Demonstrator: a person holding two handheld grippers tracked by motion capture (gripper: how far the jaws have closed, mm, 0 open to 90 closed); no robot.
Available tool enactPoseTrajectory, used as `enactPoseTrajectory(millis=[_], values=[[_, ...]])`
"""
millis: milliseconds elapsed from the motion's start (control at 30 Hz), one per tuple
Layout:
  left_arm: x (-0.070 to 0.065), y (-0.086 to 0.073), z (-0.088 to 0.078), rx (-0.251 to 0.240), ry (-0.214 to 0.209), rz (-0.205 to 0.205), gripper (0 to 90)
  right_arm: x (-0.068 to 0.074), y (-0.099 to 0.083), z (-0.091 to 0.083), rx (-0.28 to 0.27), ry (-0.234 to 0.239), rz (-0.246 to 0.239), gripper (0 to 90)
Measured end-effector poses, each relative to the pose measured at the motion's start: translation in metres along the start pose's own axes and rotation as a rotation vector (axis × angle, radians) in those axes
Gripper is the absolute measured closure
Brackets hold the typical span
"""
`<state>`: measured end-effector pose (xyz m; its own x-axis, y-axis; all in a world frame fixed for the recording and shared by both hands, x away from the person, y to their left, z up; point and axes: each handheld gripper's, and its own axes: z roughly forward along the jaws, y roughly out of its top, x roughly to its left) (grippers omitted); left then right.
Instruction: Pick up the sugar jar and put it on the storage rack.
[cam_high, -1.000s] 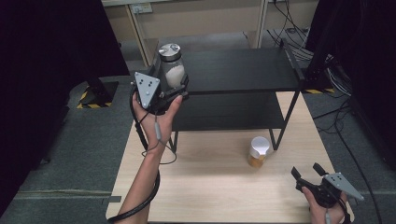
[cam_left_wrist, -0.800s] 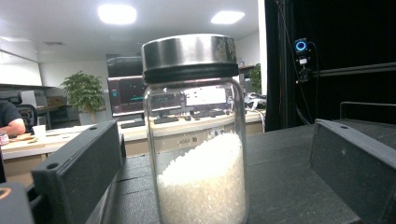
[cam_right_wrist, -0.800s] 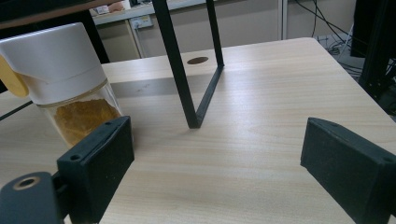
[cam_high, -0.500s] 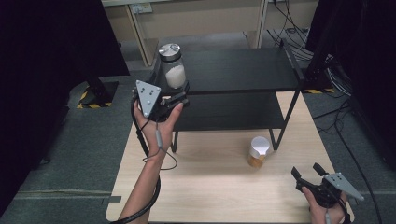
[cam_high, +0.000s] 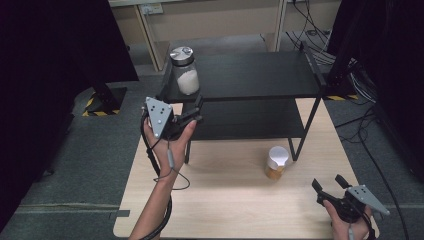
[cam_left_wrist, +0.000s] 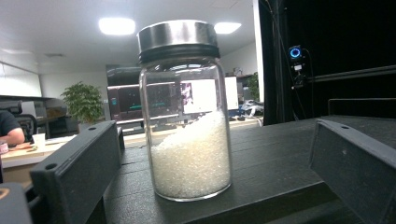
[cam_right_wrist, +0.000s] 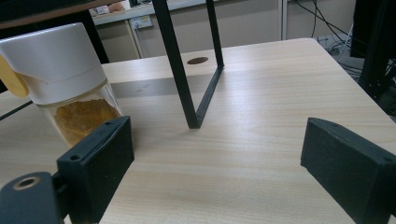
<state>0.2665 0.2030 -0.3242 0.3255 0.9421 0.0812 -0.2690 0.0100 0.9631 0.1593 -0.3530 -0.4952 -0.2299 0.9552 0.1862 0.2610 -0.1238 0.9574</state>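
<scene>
Glass jar of white granules on the rack's top shelf, left tongs drawn back from it with jaws apart.

The steel-lidded glass jar (cam_high: 184, 71) stands upright at the front left corner of the black two-shelf rack (cam_high: 260, 75), about a third full of white granules heaped to one side. The left tongs (cam_high: 196, 111) sit at its 6 o'clock in the high view, just below the shelf edge; in the left gripper view the jar (cam_left_wrist: 185, 112) stands between the spread jaws, untouched. A white-capped jar of amber chunks (cam_high: 276, 162) stands on the worktop (cam_high: 225, 200) by the rack's front right leg. The right tongs (cam_high: 330, 184), jaws wide and empty, rest at that jar's 4 o'clock, near the worktop's corner.
</scene>
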Motion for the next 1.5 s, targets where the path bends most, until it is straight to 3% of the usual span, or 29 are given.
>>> enactPoseTrajectory(millis=[500, 1500], values=[[-0.007, -0.013, -0.012, 0.001, -0.018, -0.012, 1.8, 0.000, 0.000, 0.000, -0.001, 0.001, 0.004, 9.7], [-0.015, -0.054, -0.044, 0.009, -0.037, -0.031, 1.2, 0.000, 0.000, 0.000, 0.000, -0.001, 0.002, 9.6]])
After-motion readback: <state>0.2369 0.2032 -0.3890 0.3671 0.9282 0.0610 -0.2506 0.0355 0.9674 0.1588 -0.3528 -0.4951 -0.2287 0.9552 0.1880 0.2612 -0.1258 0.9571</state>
